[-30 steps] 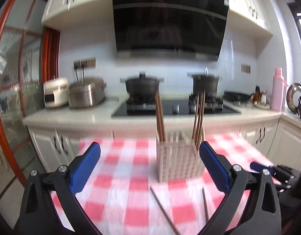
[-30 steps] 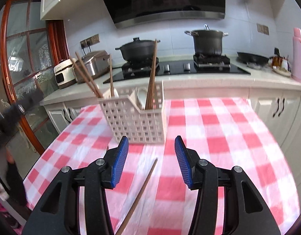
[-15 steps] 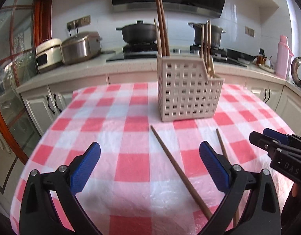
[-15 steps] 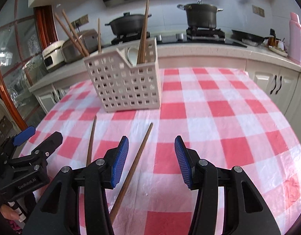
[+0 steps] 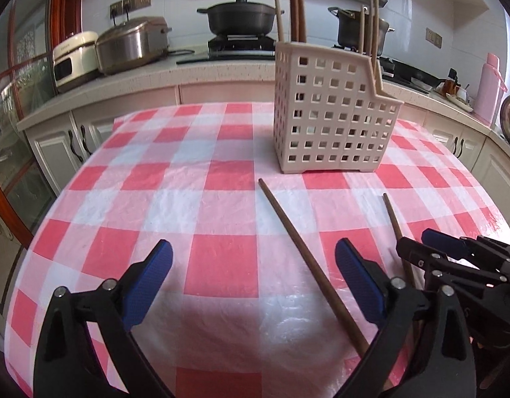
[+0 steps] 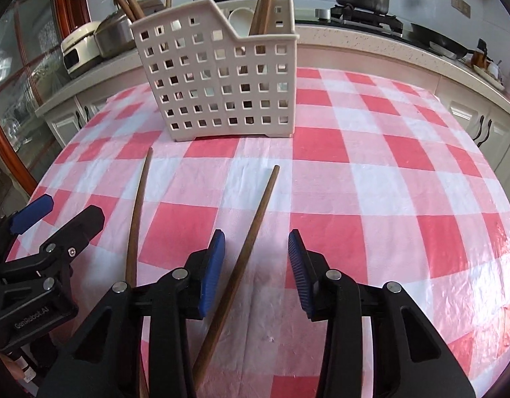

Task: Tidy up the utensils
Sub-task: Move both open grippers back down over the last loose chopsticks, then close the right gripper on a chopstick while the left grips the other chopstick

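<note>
On the checked tablecloth point(image 6: 371, 179) two chopsticks lie before the white perforated holder point(image 6: 222, 76) (more sticks stand inside it). I see my right gripper point(image 6: 256, 272) with jaws narrowed, just closing further, straddling the right chopstick point(image 6: 251, 232), pads not touching it. My left gripper point(image 5: 253, 285) gapes wide, slightly closing; the left chopstick point(image 5: 308, 258) runs between its fingers toward the right pad, untouched.

Both grippers are black plastic frames. The left gripper point(image 5: 253, 280) and right gripper point(image 6: 256, 265) carry blue ribbed pads and silver screws.
</note>
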`<state>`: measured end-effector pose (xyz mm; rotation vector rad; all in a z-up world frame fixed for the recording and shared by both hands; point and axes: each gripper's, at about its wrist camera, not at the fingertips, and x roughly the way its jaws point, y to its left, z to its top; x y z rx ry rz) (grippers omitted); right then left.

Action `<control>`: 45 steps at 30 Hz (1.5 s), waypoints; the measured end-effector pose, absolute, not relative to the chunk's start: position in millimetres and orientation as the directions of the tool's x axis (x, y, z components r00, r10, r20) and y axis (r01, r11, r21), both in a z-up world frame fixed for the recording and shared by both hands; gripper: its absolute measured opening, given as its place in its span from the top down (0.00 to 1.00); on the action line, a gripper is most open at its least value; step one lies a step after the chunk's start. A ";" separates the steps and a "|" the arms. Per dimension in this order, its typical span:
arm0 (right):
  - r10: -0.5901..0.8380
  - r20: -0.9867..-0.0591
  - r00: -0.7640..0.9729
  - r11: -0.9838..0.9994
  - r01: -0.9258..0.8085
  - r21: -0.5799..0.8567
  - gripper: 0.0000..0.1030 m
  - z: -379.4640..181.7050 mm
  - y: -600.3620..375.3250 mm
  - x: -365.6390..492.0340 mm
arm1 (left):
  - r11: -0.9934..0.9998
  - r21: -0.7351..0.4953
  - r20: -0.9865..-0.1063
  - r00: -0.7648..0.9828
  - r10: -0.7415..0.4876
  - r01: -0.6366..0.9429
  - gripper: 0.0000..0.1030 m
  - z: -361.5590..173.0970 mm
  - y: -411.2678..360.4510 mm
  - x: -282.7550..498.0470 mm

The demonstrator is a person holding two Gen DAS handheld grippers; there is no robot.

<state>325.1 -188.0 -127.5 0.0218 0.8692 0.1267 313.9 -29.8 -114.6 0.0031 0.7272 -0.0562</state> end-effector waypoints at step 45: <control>0.151 -0.794 0.589 0.983 -0.175 0.058 0.89 -130.2 -193.2 343.8 | 0.991 -0.029 -0.790 0.604 -0.103 0.132 0.69 -137.6 -53.2 365.3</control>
